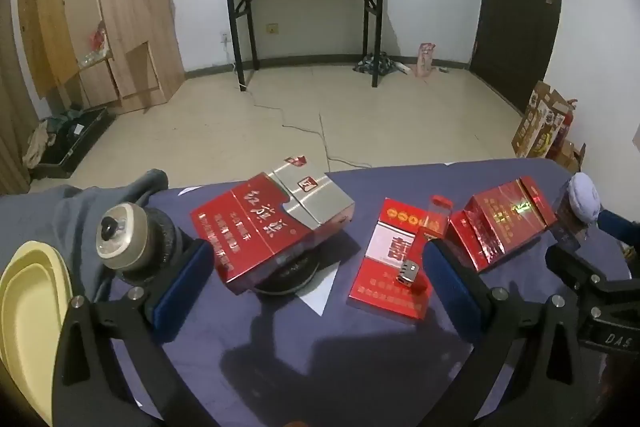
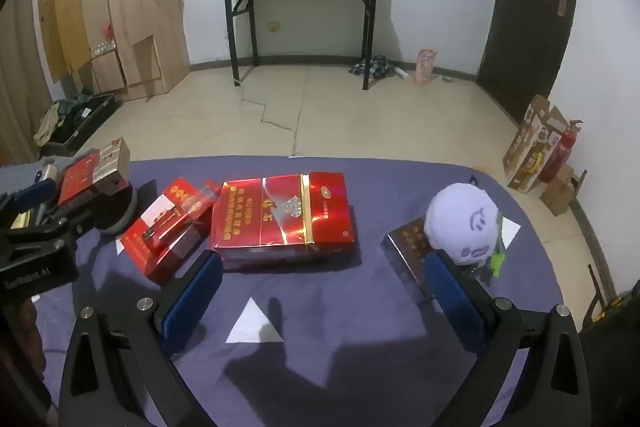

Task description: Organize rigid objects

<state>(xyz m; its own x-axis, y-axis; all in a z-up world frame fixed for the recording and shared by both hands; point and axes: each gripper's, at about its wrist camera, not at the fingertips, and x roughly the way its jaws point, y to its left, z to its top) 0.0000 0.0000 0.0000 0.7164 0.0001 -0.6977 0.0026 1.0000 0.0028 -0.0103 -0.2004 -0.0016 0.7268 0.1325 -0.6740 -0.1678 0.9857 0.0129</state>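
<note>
Left of my left jaws, the yellow dish (image 1: 28,311) is cut off; the dark box (image 2: 408,251) by my right jaws sits half-hidden behind the plush (image 2: 464,227).

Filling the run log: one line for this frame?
left gripper: open, empty | right gripper: open, empty | red boxes, plush ball on purple table

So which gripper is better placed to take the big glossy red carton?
Right, probably. The big glossy red carton lies straight ahead of the right gripper, whose jaws are open; the left gripper faces the red-and-white pack.
</note>
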